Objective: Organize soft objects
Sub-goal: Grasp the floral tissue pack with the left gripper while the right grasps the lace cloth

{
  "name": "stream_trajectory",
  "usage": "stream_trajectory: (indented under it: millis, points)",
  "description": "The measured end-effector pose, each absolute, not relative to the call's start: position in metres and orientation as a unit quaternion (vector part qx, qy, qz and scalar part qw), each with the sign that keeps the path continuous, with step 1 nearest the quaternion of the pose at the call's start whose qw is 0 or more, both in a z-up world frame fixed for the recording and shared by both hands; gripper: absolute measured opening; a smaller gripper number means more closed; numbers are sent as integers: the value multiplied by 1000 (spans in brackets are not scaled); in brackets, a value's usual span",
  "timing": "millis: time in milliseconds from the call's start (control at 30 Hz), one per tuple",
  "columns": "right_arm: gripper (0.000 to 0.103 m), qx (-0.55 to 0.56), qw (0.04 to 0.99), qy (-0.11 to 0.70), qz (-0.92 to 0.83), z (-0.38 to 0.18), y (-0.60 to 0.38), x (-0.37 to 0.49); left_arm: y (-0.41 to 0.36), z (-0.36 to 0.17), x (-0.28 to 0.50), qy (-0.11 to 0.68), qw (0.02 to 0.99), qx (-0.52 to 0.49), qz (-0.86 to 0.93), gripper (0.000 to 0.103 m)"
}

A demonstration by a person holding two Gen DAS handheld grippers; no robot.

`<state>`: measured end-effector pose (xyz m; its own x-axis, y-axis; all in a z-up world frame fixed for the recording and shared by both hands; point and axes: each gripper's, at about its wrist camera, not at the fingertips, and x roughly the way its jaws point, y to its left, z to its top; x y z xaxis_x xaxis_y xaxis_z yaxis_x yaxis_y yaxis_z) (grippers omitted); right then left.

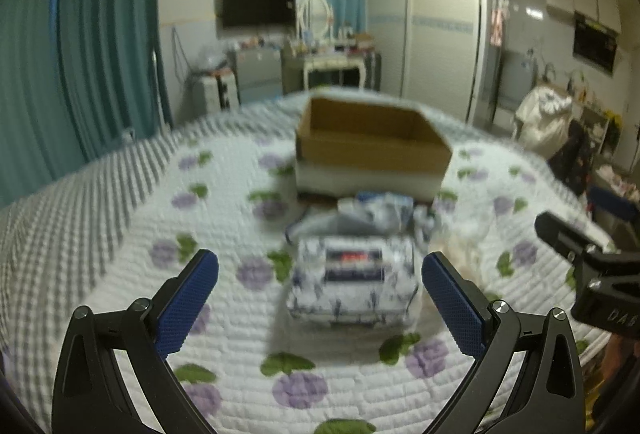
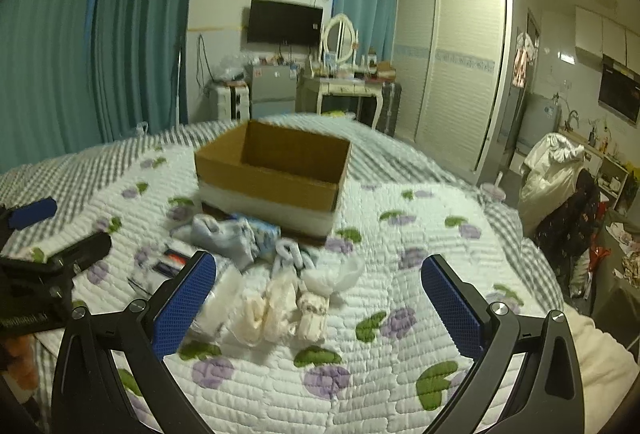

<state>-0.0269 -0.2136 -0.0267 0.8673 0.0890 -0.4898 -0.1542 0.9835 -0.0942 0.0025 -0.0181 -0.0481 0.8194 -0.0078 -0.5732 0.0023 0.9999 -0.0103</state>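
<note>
An open cardboard box (image 1: 370, 143) stands on the bed, empty inside as far as I see; it also shows in the right wrist view (image 2: 272, 171). A soft blue-and-white tissue pack (image 1: 354, 280) lies just ahead of my left gripper (image 1: 320, 286), which is open with the pack between its fingers' line. Behind the pack lies a heap of plastic-wrapped soft items (image 1: 376, 209). My right gripper (image 2: 318, 294) is open above cream-coloured bagged items (image 2: 280, 308). Grey and blue wrapped items (image 2: 236, 234) lie near the box.
The bed has a white quilt with purple flowers (image 2: 400, 314). The right gripper's body (image 1: 592, 266) shows at the left view's right edge; the left gripper's body (image 2: 48, 266) at the right view's left edge. Curtains, a dresser and a wardrobe stand beyond the bed.
</note>
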Motion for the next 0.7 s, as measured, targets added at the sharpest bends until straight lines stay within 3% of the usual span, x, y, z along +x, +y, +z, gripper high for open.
stream_trajectory:
  millis: [267, 533, 700]
  points:
    - [101, -60, 937, 333, 85, -89, -209, 8, -24, -99, 24, 369, 929, 5, -17, 103]
    - [95, -31, 921, 373, 112, -111, -200, 35, -25, -119, 37, 390, 919, 0, -49, 103]
    - [70, -46, 907, 403, 115, -131, -188, 50, -25, -123, 43, 388, 920, 3, -59, 103]
